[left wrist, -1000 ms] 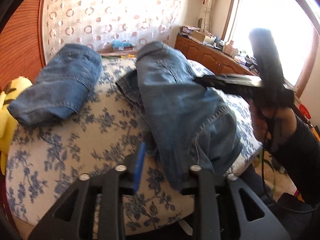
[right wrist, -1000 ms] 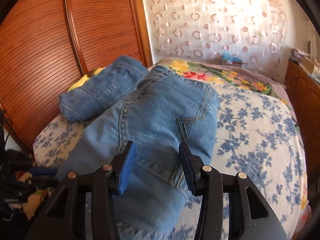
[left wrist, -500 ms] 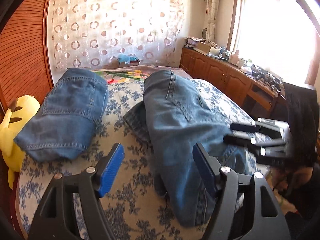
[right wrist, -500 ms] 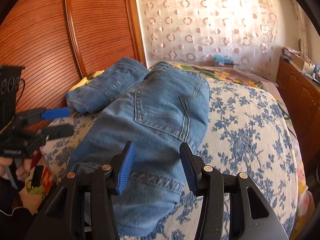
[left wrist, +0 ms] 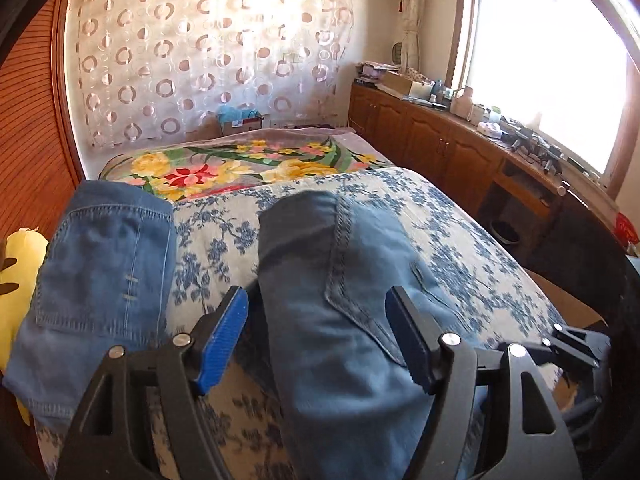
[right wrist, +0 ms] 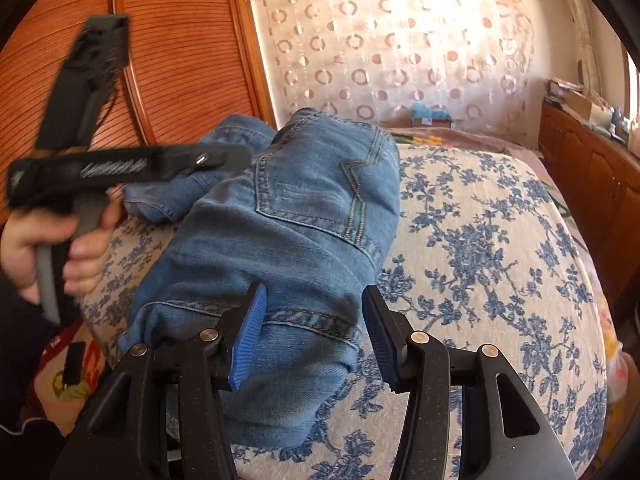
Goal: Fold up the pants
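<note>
Across the centre of both views the jeans (left wrist: pixel 344 312) lie lengthwise on the flowered bedspread (left wrist: pixel 452 248), folded into a long strip, hem end hanging off the near edge. Left gripper (left wrist: pixel 320 336): claws apart, straddling the strip, nothing held. Right gripper (right wrist: pixel 314 336): claws apart over the hem, nothing held. Likely lining up for the next fold. Second folded jeans (left wrist: pixel 100 276) parked left of frame, out of the way.

The left gripper (left wrist: pixel 318 334) let go of the jeans (left wrist: pixel 340 320), apparently lifting.
</note>
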